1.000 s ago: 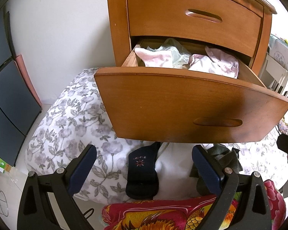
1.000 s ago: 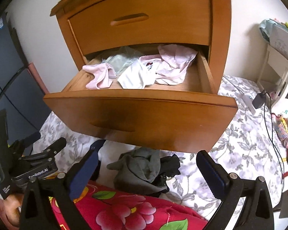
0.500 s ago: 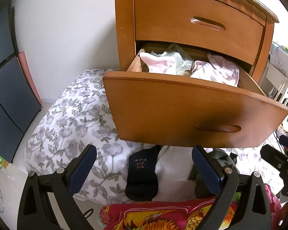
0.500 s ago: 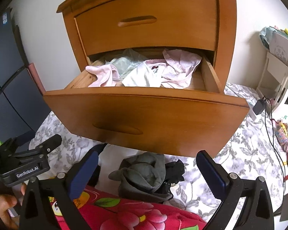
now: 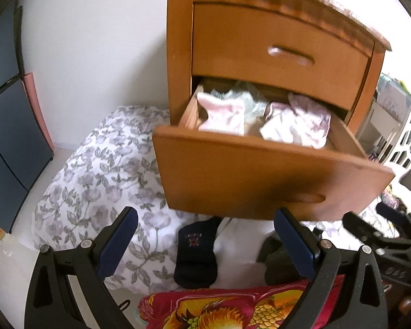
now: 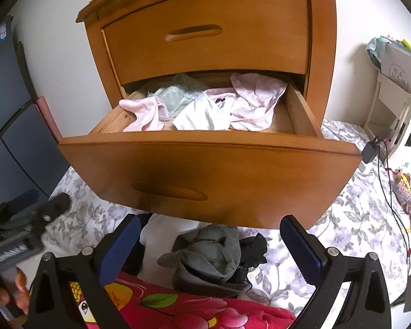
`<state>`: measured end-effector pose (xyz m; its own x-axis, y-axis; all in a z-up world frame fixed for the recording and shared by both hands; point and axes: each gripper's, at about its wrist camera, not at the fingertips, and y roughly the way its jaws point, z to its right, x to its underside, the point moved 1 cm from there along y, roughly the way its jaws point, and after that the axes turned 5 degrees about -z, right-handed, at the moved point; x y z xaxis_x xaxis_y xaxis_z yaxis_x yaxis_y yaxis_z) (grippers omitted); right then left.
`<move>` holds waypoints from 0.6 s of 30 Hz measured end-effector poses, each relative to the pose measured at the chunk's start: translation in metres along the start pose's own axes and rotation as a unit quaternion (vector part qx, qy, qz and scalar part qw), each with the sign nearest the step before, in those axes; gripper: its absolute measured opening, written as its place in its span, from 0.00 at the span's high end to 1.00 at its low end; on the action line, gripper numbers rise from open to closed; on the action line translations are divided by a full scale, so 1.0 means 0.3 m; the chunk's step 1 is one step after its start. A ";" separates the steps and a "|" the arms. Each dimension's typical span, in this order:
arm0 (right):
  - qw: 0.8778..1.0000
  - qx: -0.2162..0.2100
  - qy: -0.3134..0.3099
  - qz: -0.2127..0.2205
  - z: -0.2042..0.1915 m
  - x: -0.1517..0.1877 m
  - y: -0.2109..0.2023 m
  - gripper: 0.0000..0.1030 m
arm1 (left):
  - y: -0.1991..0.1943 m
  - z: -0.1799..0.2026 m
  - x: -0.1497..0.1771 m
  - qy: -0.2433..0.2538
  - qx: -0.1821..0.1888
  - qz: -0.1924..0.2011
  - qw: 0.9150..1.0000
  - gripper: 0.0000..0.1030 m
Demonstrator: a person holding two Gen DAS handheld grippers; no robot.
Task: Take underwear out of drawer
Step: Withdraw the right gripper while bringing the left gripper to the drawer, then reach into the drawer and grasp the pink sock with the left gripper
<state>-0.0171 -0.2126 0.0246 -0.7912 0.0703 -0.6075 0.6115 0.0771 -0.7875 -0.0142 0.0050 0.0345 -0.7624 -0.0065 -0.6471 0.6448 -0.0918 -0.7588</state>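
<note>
Left gripper (image 5: 205, 244) and right gripper (image 6: 209, 249) both wide open, empty. Underwear (image 6: 200, 115) mid-frame in the drawer (image 6: 205, 175): light, limp, probably snags. Pinch a raised fold.

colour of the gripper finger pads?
Dark blue pads on black frames, both grippers; clearest in the right wrist view.

Plain white wall (image 5: 96, 54) behind, evenly lit. Wooden nightstand (image 6: 323, 41) against it. Dark panelled cabinet (image 5: 5, 137) at the left edge, with a pink strip (image 5: 38, 109) beside it. Flowered grey bedsheet (image 6: 356, 213) spread below. White shelf unit (image 6: 391, 87) at the right. Pale floor (image 5: 5, 252) at lower left.
</note>
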 end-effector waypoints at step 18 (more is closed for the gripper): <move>0.999 0.015 0.016 0.024 0.027 -0.013 -0.013 0.00 | -0.082 -0.025 -0.271 0.022 0.040 0.022 0.999 0.04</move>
<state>-0.0166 -0.2214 0.0292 -0.7594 0.1052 -0.6420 0.6485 0.0426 -0.7600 0.0323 0.0154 0.1053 -0.7292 0.0309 -0.6836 0.6698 -0.1718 -0.7224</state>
